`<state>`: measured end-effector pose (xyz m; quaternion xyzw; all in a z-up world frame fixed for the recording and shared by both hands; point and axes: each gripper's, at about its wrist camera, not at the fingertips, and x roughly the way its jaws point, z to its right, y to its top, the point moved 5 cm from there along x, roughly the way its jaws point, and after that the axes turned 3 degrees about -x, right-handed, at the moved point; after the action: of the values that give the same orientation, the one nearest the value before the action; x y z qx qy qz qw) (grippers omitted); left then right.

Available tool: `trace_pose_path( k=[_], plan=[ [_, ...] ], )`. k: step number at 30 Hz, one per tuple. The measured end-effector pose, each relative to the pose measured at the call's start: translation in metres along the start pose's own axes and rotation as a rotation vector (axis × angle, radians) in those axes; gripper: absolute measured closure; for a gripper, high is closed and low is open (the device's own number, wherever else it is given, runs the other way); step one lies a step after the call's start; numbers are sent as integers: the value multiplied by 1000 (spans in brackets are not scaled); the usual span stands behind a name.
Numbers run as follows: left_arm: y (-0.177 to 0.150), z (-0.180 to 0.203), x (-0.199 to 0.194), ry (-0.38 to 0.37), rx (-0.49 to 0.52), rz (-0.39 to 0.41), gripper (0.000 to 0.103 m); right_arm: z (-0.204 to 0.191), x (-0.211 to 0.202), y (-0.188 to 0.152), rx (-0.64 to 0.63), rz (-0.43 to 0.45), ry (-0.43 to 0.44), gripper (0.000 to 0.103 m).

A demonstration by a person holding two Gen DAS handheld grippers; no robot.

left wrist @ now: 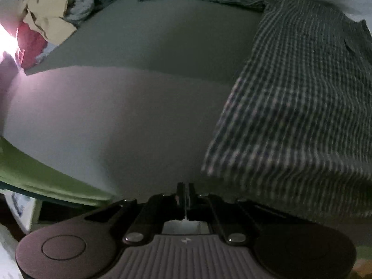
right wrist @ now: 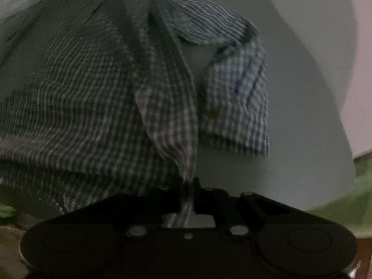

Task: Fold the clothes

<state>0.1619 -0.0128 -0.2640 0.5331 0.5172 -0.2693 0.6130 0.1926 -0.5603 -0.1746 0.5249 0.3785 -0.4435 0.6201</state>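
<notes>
Grey table [left wrist: 130,107]: fills the left wrist view, edged by a green cloth [left wrist: 34,174] near left.
Checked shirt [right wrist: 88,97]: spread over the table's right side, cuffed sleeve [right wrist: 234,102] folded at its right.
Clothes pile [left wrist: 34,39]: far left.
Right gripper [right wrist: 188,186]: low over the near edge, clamped on a shirt fold.
Left gripper [left wrist: 185,190]: low, fingers together, empty, just left of the shirt.

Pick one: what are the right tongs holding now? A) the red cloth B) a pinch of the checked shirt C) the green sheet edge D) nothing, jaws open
B: in the right wrist view the right tongs are shut on a fold of the checked shirt, with fabric running down between the fingers.
</notes>
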Motion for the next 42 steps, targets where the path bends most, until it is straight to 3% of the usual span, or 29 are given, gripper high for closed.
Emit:
trace_pose_path(
  k=[1, 3, 4, 6, 7, 9, 14, 22, 29, 34, 37, 42],
  plan=[
    [-2, -4, -3, 2, 4, 3, 97, -6, -3, 12, -22, 35, -9, 68],
    [7, -13, -8, -30, -30, 12, 94, -19, -11, 36, -66, 115, -32, 59],
    [11, -18, -10, -46, -48, 17, 88, -28, -15, 49, -88, 160, -49, 52],
    [31, -27, -7, -79, -87, 33, 82, -52, -25, 76, -124, 273, -79, 44],
    [42, -31, -4, -99, -107, 39, 79, -68, -29, 89, -128, 317, -75, 34],
    [65, -36, 4, -142, -144, 53, 74, -102, -34, 113, -128, 387, -56, 26],
    [146, -70, 40, -270, -191, 97, 55, -221, -37, 162, -207, 491, -2, 25],
    [293, -152, 114, -461, -210, 136, 47, -464, -9, 241, -428, 560, -80, 25],
    [394, -218, 168, -511, -271, 165, 43, -629, 1, 329, -530, 646, 6, 27],
    [445, -240, 206, -541, -298, 157, 43, -702, 40, 385, -650, 645, -51, 46],
    [467, -241, 221, -574, -289, 155, 43, -721, 59, 402, -669, 651, -51, 46],
    [494, -227, 228, -599, -185, 191, 43, -736, 66, 426, -628, 649, -9, 46]
  ],
)
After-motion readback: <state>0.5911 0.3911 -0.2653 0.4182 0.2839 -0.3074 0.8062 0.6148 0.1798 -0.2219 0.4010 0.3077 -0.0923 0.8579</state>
